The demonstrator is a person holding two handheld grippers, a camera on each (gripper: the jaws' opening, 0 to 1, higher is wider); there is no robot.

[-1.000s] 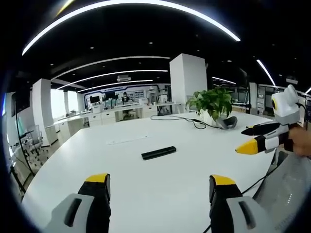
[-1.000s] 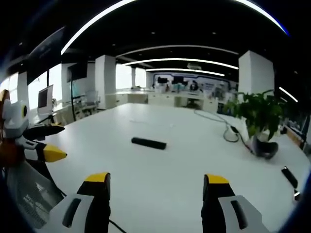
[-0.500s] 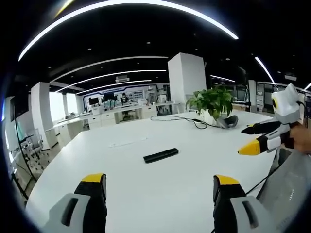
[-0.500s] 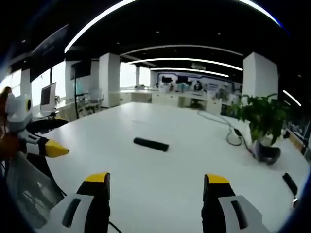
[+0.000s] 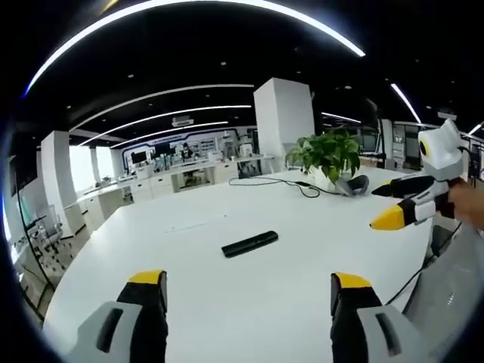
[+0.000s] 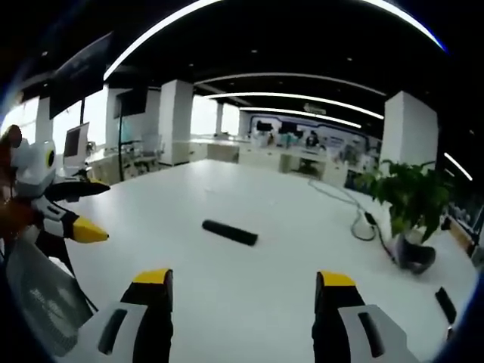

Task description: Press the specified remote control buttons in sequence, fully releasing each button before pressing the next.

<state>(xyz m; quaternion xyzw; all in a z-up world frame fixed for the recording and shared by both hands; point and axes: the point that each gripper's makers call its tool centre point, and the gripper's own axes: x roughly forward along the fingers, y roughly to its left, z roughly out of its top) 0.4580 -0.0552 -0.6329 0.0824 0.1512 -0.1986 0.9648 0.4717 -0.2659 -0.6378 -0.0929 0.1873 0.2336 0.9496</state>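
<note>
Both tongs (image 5: 246,291) (image 6: 242,291) agape, remote (image 5: 249,243) buttons too small to discern

the remote control's (image 5: 249,243) buttons are too small to tell apart in either view.

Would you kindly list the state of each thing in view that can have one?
Remote control: flat on the white table, untouched.
Left claw: open, empty, above the table.
Right claw: open, empty.
Potted plant: upright.
Cable: lying loose on the table.
</note>
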